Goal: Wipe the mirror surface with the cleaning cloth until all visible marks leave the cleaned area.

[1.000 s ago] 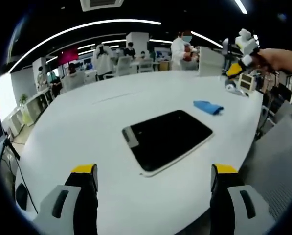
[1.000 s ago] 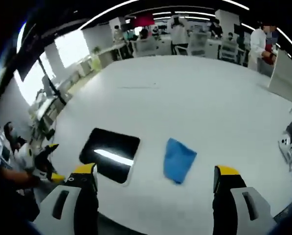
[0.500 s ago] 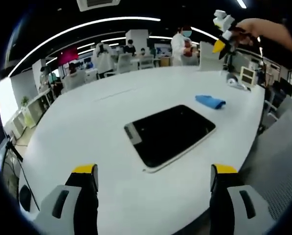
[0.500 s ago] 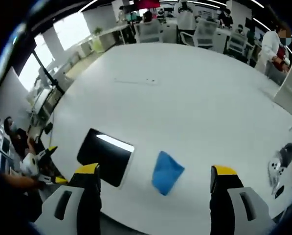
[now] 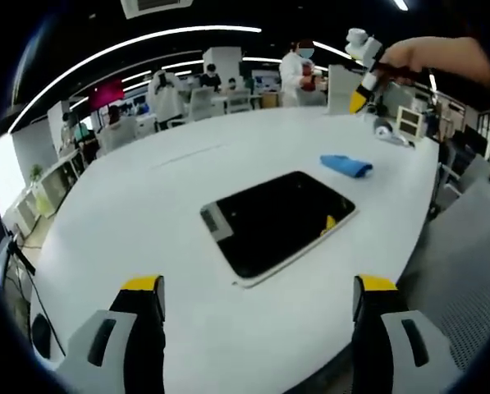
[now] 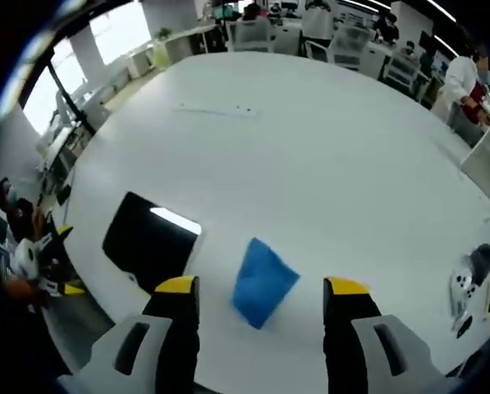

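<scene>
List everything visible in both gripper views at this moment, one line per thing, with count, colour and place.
Table: one, white, large and rounded, under everything.
Mirror: one, dark glass with a pale rim, flat on the table near its edge in front of the left gripper.
Cloth: one, blue, crumpled on the table beside the mirror, not touching it.
Small devices: a few, white and grey, near the table's far edge; too small to identify.
Chairs and desks: several, pale, beyond the table.
People: several, mostly in white, in the background.
Left gripper: one, grey with yellow tips, open, above the table edge.
Right gripper: one, same colours, open, over the cloth.
</scene>
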A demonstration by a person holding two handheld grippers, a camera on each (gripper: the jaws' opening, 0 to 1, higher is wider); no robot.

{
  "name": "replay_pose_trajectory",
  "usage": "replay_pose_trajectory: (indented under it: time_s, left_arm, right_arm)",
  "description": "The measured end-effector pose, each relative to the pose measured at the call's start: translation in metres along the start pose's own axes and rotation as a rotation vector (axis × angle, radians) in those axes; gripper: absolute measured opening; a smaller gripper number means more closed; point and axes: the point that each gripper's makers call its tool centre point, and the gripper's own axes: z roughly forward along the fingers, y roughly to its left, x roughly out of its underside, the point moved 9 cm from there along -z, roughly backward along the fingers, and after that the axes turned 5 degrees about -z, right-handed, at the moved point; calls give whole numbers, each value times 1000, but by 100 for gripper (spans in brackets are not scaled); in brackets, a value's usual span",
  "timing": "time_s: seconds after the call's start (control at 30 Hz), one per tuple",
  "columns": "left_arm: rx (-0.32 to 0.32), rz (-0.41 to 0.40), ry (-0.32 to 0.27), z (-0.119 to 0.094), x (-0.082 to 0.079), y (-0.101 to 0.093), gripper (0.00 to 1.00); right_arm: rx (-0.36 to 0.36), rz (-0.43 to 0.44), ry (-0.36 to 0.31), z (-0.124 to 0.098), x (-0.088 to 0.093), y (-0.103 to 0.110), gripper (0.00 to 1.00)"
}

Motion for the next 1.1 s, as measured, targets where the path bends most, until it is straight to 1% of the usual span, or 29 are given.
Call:
replay_pose_trajectory:
  time_s: [0.03,0.07,0.1,0.13,0.2,0.3,0.37,0.43,0.5,0.53,0.57,0.67,0.77,0.83,0.9,0.97,1.0,1.07,1.1]
  left_arm:
    - [-1,1,-2,0,0,0,95]
    - [-3,7,1,0,0,0,95]
    - [-5,8,9,0,1,0,95]
    - [-9,10,20,1,2,0,94]
    - [-8,14,24,2,3,1,94]
    - [3,15,23,2,2,-1,94]
    - [10,36,9,1,0,-3,94]
    - [0,38,16,1,1,-2,94]
    - [-13,5,11,0,1,2,94]
    - [-14,0,16,0,2,3,94]
    - [-12,0,17,1,2,2,94]
    - [-7,22,7,0,1,0,94]
    - [-18,2,8,0,1,2,93]
    - [-23,-6,8,0,1,3,93]
    - [-23,-11,2,-1,0,2,93]
    - [-20,0,1,0,0,1,93]
    - [-19,-1,0,0,1,1,93]
    - [-27,-17,-15,-1,-1,3,93]
    - [-32,-27,-17,-2,-1,5,93]
  right_arm:
    - [-5,7,-24,7,3,0,53]
    - [-8,4,-38,10,4,0,51]
    - [0,16,-45,18,10,-1,50]
    - [2,18,-46,20,11,-1,45]
    - [-4,-16,-71,29,15,0,37]
    - [11,-2,-77,43,22,-1,36]
    - [21,-2,-79,50,25,-2,32]
    - [29,4,-71,57,27,-3,32]
    - [33,2,-69,63,27,-3,32]
    - [30,24,-67,67,27,-3,32]
    - [29,28,-65,69,28,-2,32]
    - [35,5,-50,78,32,2,32]
    - [40,-13,-50,83,34,4,32]
    - [51,-18,-62,87,34,1,30]
    - [46,-16,-60,92,36,-1,30]
    - [62,-33,-33,96,39,-5,28]
    - [59,-40,-31,99,40,-5,26]
    - [55,-52,8,102,46,-6,20]
    - [63,-44,24,103,49,-6,20]
